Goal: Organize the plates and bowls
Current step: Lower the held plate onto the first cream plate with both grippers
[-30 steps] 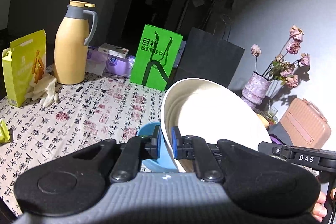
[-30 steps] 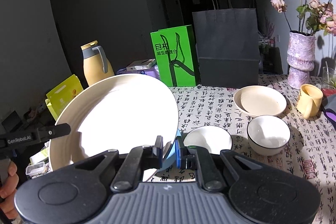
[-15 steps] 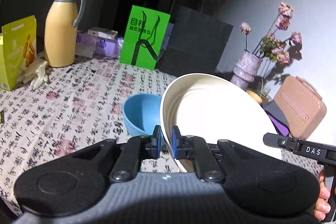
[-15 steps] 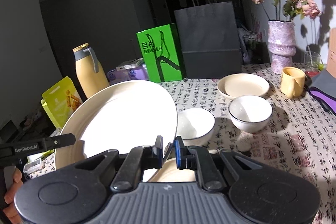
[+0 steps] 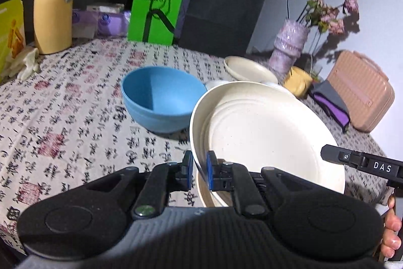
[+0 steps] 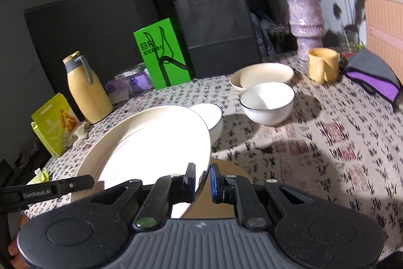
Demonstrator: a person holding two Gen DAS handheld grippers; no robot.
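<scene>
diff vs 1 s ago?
The large cream plate, pinched at opposite rims by the left hand-held gripper and right hand-held gripper, came down, tilted, over another cream plate on the table. Grips and the blue bowl unchanged.

Big plate: matte speckled cream ceramic. Blue bowl: smooth matte plastic look. White bowl: glossy glazed. Tablecloth: printed cloth. Dark bag: matte paper.
</scene>
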